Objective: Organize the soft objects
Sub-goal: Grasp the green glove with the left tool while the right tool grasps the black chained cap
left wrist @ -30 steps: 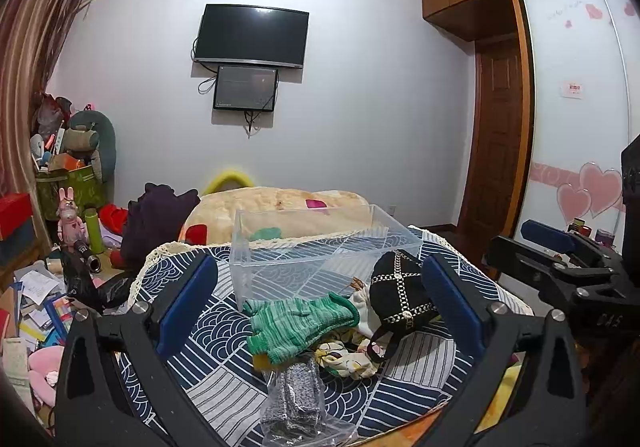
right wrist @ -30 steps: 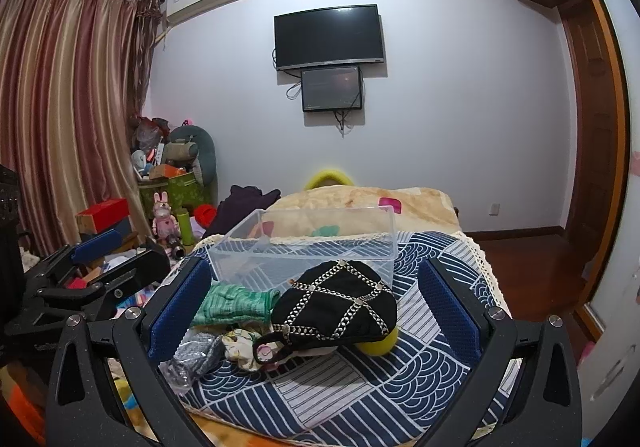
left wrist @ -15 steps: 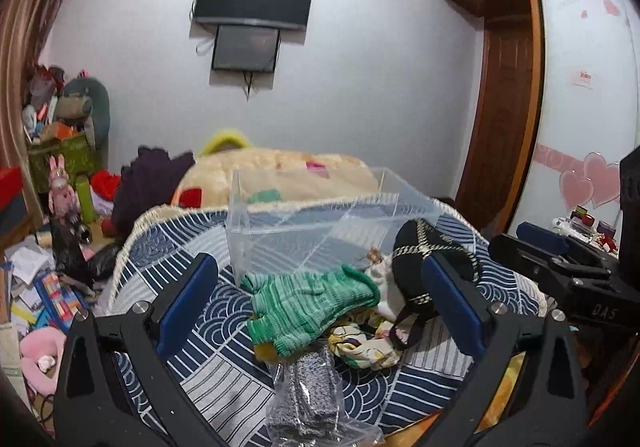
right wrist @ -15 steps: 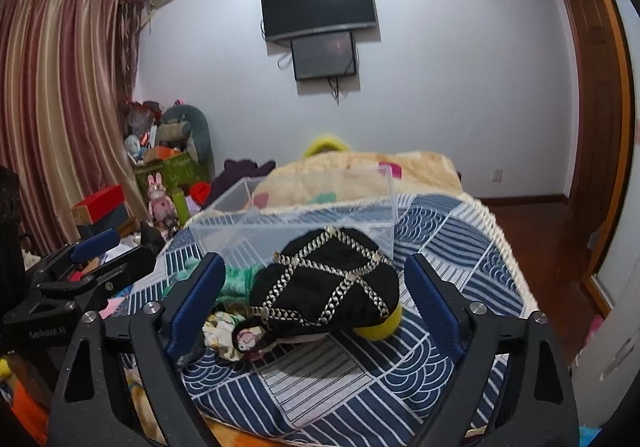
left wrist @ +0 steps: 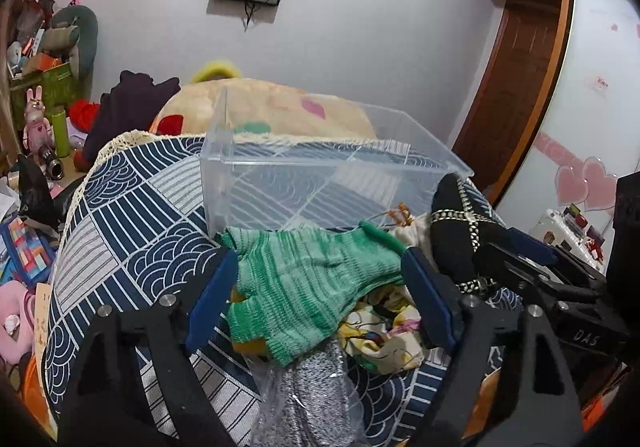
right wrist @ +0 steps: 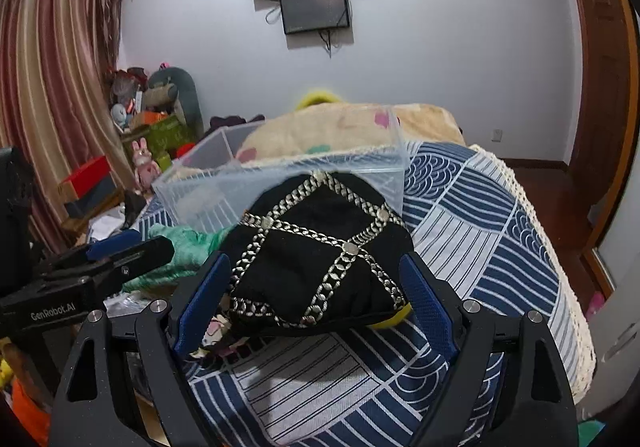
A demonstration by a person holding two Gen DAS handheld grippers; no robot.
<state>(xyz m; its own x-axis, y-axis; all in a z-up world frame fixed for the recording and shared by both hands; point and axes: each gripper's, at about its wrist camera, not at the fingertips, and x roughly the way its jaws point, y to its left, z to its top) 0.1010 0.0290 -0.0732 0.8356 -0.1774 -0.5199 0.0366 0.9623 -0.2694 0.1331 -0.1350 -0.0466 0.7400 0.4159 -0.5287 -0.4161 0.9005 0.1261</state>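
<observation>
Item 1, green knitted gloves [left wrist: 308, 283]: a limp striped pair heaped at the near edge of the bed, just in front of the clear plastic bin [left wrist: 320, 183]; judged very light, floppy and non-slip, best pinched through the thick middle of the heap so both layers lift together. The left gripper [left wrist: 316, 299] stands wide apart with its blue pads either side of the gloves, gripping nothing. Item 2, black cap with silver chain-pattern trim [right wrist: 320, 251]: a domed soft cap lying against the bin's front wall, toward the bed's right side; judged light and crushable, though the braided trim may stiffen it slightly, so a hold across the crown or at the lower rim should serve. The right gripper [right wrist: 316, 299] is likewise spread, its pads flanking the cap without visible contact. Item 3, printed cloth [left wrist: 384, 331]: crumpled cartoon-pattern fabric partly under the gloves; thin, likely to trail when lifted. Item 4, grey knit piece in a clear bag [left wrist: 308, 399]: at the bed's nearest edge; the film wrapper is judged slippery, so a firm pinch is advised. A yellow object [right wrist: 394, 317] shows under the cap's right rim; what it is cannot be told. Carrier: the blue-and-white patterned bedspread [right wrist: 480, 231]. The bin appears to hold nothing yet.
</observation>
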